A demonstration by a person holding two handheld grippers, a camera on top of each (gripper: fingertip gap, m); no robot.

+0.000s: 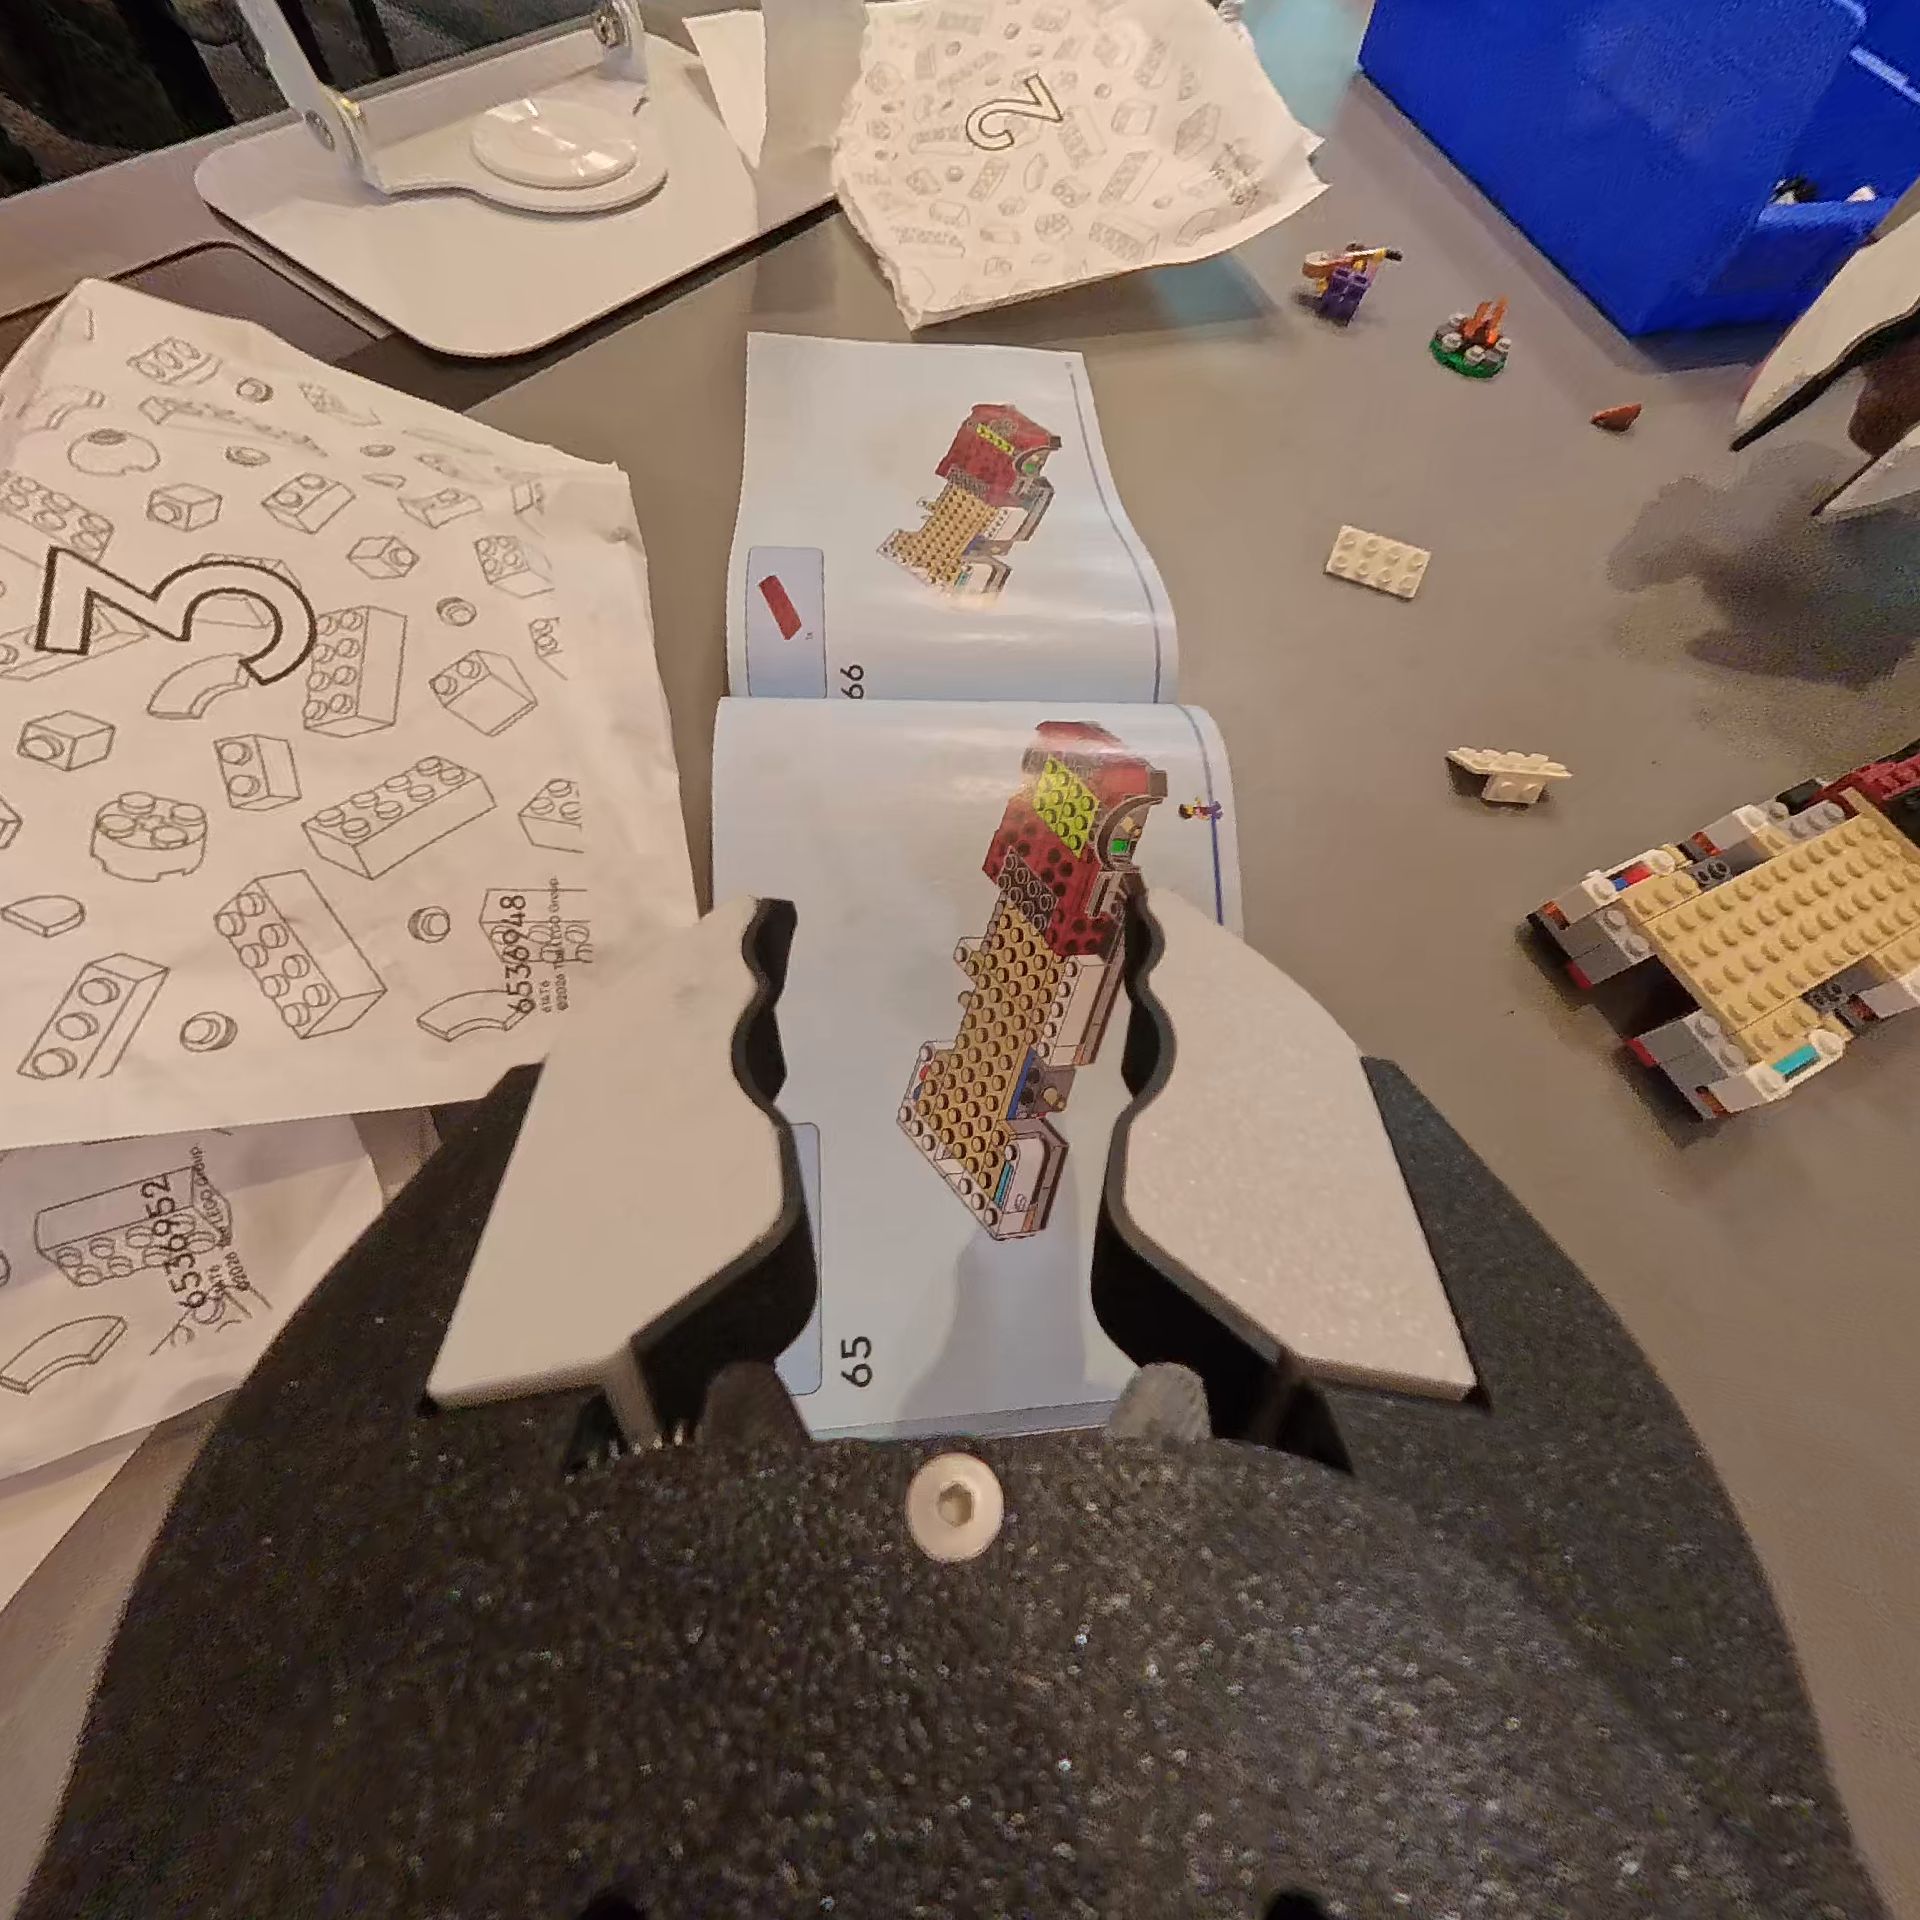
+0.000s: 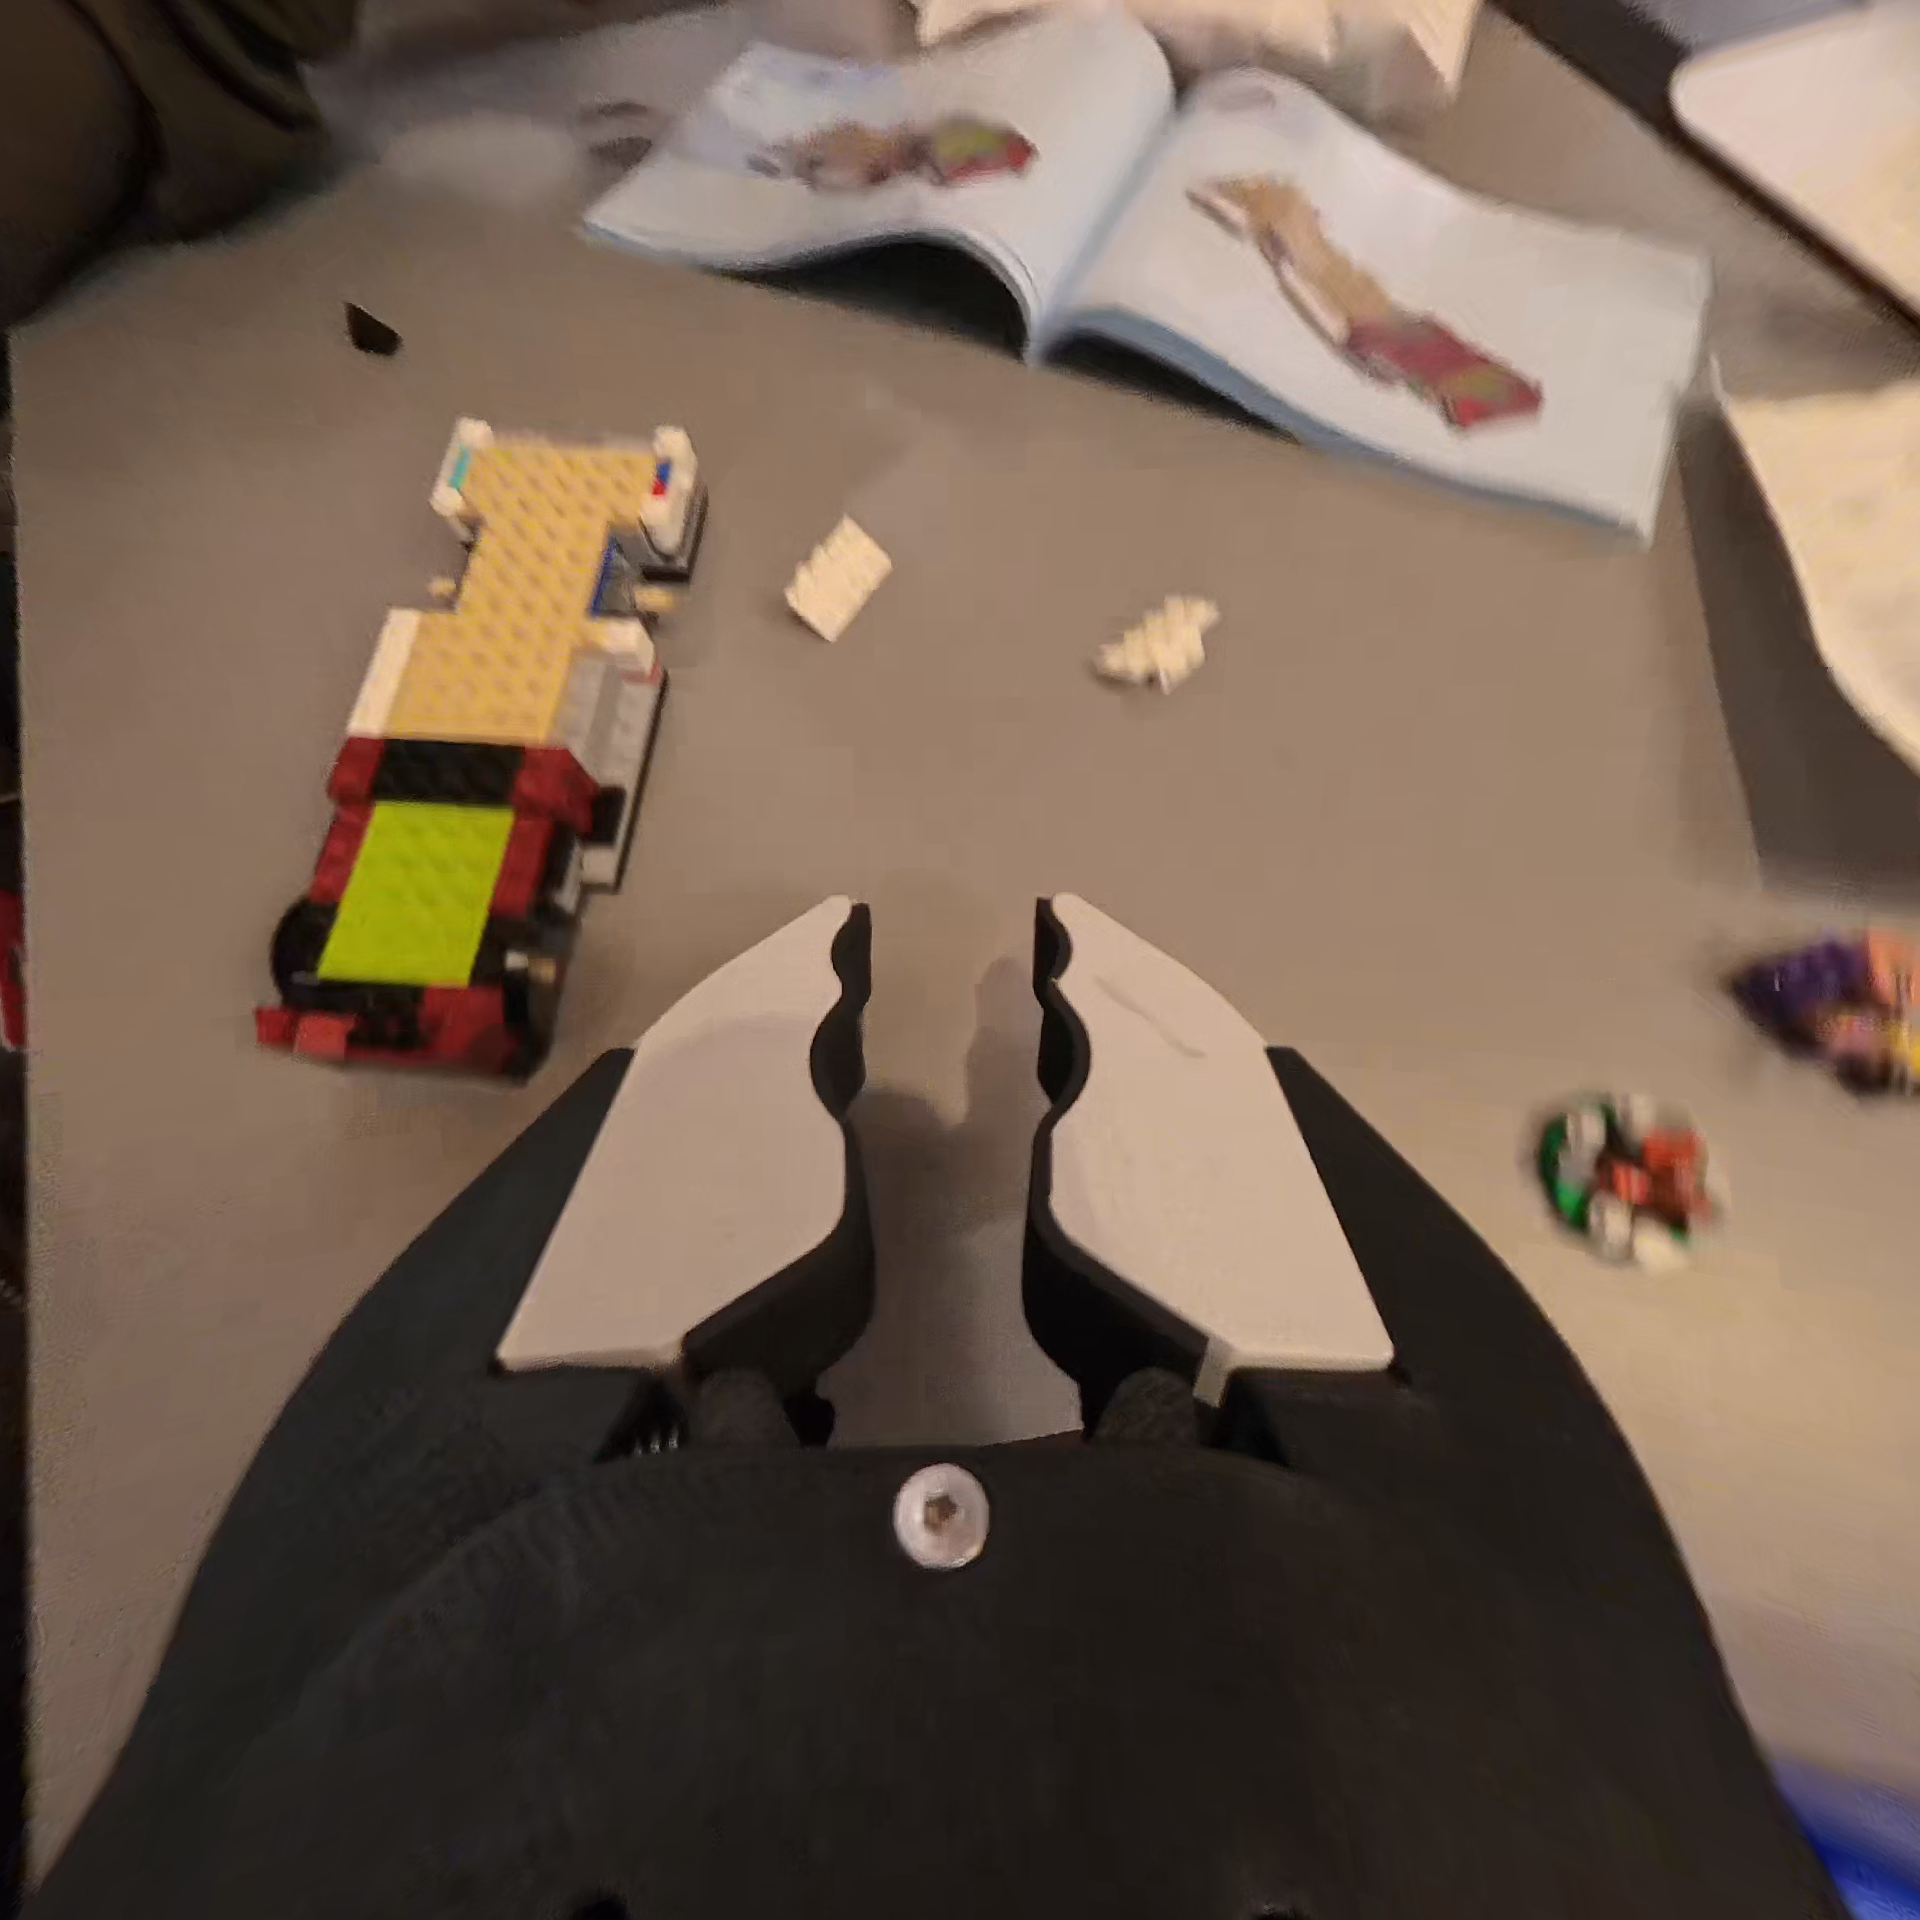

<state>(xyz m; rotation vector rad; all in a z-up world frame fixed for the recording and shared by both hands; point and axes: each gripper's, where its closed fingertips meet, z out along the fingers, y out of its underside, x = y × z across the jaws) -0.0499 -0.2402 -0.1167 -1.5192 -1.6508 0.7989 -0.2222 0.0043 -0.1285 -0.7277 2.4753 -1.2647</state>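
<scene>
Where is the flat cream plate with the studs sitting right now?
In the left wrist view the cream plate lies loose on the grey table, right of the open instruction booklet and beyond the half-built brick model. Neither claw touches it.

A grey table (image 1: pixel 1351 1455) filled the scene.
Its matte surface lay under soft indoor light, and faint shadows fell on it.

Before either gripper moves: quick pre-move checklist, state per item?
1. Left gripper jaws apart, nothing between them: ok.
2. Right gripper jaws apart, nothing held: ok.
3. Instruction booklet open flat under the left gripper: ok.
4. Brick model resting on the table, clear of both grippers: ok.
5. Loose white plate lying apart from the model: ok.
6. Right wrist view sharp: not ok, blurred.
</scene>
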